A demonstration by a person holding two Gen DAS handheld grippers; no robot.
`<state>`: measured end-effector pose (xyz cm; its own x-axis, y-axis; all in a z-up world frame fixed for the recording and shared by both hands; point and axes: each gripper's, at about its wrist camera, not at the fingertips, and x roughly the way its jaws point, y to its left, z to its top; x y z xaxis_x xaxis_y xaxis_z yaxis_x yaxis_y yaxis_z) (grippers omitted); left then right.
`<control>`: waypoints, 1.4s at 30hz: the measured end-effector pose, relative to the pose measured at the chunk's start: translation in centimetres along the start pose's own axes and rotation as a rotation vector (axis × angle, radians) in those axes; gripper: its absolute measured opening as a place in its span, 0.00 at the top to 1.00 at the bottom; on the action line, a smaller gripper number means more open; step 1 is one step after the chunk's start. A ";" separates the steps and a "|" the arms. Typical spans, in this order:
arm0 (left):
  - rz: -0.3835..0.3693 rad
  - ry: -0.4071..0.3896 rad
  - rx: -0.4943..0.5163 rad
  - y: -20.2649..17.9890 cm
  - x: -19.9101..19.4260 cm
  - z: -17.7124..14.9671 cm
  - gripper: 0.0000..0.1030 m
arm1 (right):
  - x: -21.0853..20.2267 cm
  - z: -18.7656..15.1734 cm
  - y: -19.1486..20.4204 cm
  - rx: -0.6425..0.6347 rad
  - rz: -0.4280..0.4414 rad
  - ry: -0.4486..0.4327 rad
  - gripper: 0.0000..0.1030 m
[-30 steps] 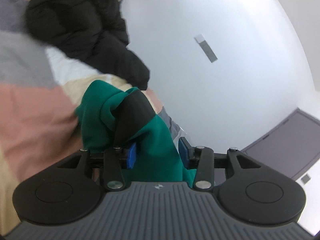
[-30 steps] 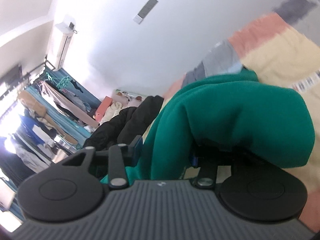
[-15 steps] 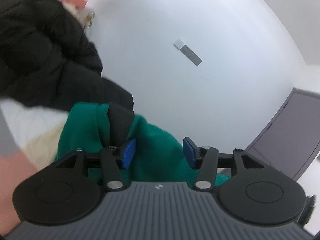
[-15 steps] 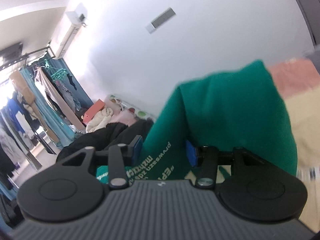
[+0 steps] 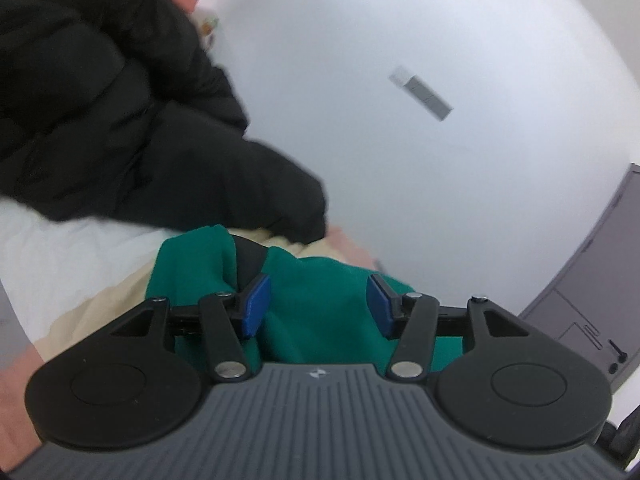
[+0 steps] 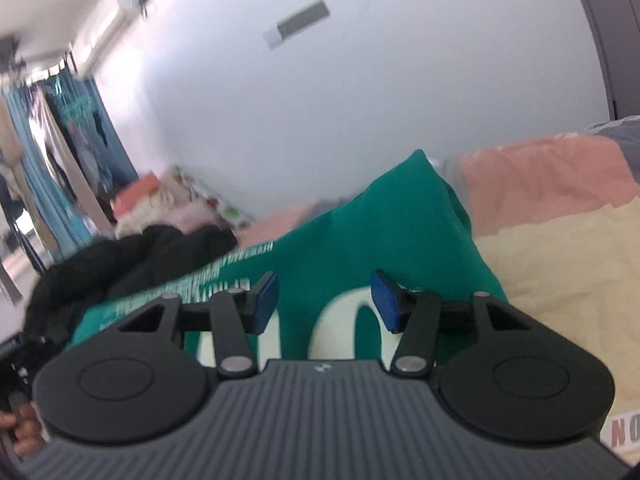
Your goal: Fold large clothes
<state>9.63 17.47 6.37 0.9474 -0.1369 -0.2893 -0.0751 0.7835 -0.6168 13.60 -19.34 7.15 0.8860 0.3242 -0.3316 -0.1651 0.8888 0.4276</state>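
A green sweatshirt [image 5: 320, 280] with a black collar [image 5: 248, 256] lies bunched on the bed in the left wrist view. My left gripper [image 5: 317, 304] hovers just over it, its blue pads [image 5: 256, 304] apart and not pressing the cloth. In the right wrist view the same green sweatshirt [image 6: 380, 232] lies spread out, showing white lettering and large white numerals [image 6: 340, 332]. My right gripper [image 6: 325, 304] sits low over the print, its pads standing clear of the fabric.
A black puffer jacket [image 5: 100, 120] is heaped on the bed beyond the sweatshirt, seen too as the black jacket [image 6: 120, 264]. The patchwork bedspread [image 6: 560, 272] has pink, cream and grey panels. A grey door [image 5: 592, 280] and hanging clothes [image 6: 60, 160] line the room's sides.
Both grippers held bunched green cloth a second ago; their pads have spread, and the sweatshirt now lies on the bed. Both hands have swept sideways and rolled closer to level.
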 end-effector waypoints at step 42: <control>0.067 0.255 -0.422 2.6 -6.6 -7.3 0.15 | -3.8 -4.7 1.1 0.357 -0.060 0.239 0.17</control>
<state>0.93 15.94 1.35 0.8336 -0.2800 -0.4761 -0.3025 0.4896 -0.8178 8.01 -18.06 4.92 0.7574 0.3783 -0.5322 0.0810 0.7543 0.6515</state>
